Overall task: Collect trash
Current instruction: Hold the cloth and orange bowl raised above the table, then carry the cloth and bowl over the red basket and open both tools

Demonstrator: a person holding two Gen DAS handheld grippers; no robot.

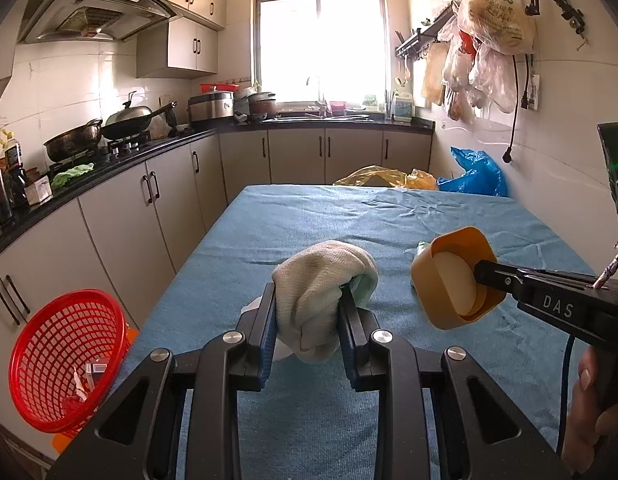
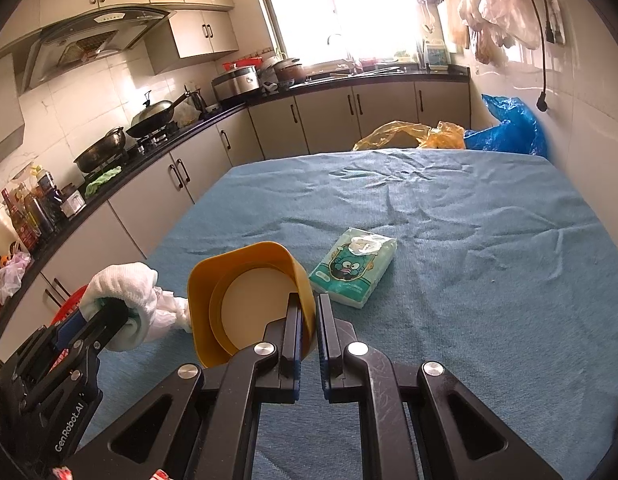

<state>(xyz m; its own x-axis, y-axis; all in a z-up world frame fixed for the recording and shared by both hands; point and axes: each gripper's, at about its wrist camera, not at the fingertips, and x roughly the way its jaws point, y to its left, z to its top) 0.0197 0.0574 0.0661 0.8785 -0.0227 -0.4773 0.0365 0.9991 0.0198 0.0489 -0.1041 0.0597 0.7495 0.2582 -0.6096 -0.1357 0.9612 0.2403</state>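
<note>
Left gripper (image 1: 309, 312) clamps my pale bunched cloth (image 1: 323, 296) at frame centre; right gripper (image 2: 309, 320) pinches a yellow plastic cup (image 2: 245, 300).

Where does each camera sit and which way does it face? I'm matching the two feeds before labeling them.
Left wrist: on the left gripper, looking down the blue-covered table toward the window; its fingers clamp a cloth; a hand shows at right.
Right wrist: on the right gripper, facing the same way; its fingers pinch a yellow container by its wall.
Shared: cloth, container, table, each other's gripper, red basket.
</note>
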